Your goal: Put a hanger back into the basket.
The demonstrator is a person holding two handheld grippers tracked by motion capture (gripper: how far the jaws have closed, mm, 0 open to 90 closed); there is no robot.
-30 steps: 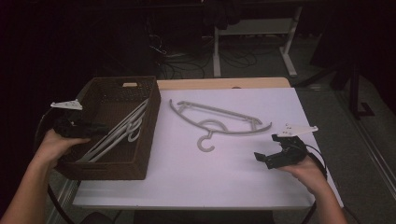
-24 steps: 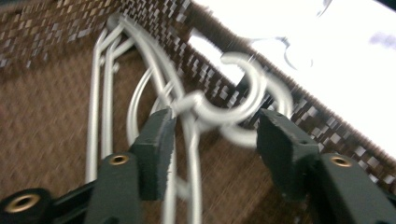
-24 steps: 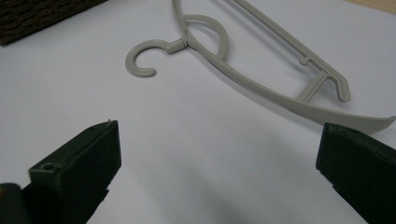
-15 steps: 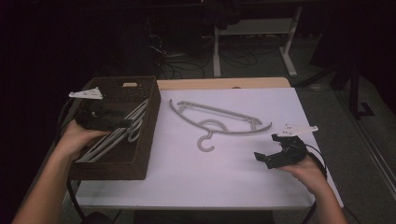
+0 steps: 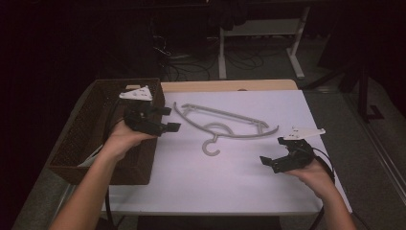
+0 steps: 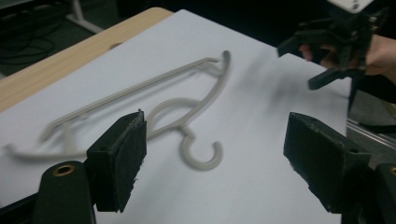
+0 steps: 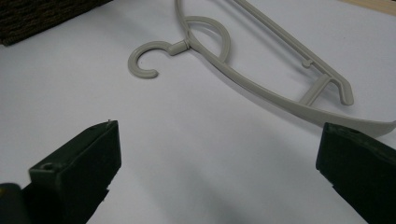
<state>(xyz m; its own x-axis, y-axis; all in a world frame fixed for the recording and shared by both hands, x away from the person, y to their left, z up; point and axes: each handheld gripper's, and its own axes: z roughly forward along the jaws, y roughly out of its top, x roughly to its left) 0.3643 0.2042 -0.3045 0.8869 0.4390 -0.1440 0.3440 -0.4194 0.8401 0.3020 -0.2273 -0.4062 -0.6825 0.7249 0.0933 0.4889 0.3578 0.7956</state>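
A grey plastic hanger [image 5: 225, 125] lies flat on the white sheet [image 5: 230, 182] that covers the desk, near the middle and somewhat toward the far edge. Its hook curls toward the near edge; its long bar runs from the far left toward the right. Nothing touches it.

The left gripper [image 5: 165, 120] hangs over the right rim of the dark wicker basket [image 5: 86, 139], which stands along the desk's left edge. It points right, toward the hanger's left end, and is just short of it. Its jaws have just been opening and now stand wide apart with nothing between them; in the left gripper view [image 6: 215, 154] the hanger's hook [image 6: 201, 151] shows on the sheet beyond the gap, apart from both pads. A pale strip, likely another hanger [image 5: 91, 155], shows inside the basket near its near right corner, beside the left forearm.

The right gripper [image 5: 270, 160] sits low over the sheet near the desk's right edge, on the near side of the hanger's right end and a little apart from it. It points left. Its jaws are spread wide and empty; in the right gripper view [image 7: 219, 177] bare sheet lies between them, with the hanger's curved arm [image 7: 280, 100] farther off.

A strip of bare wood [image 5: 230, 85] shows along the far edge of the desk beyond the sheet.
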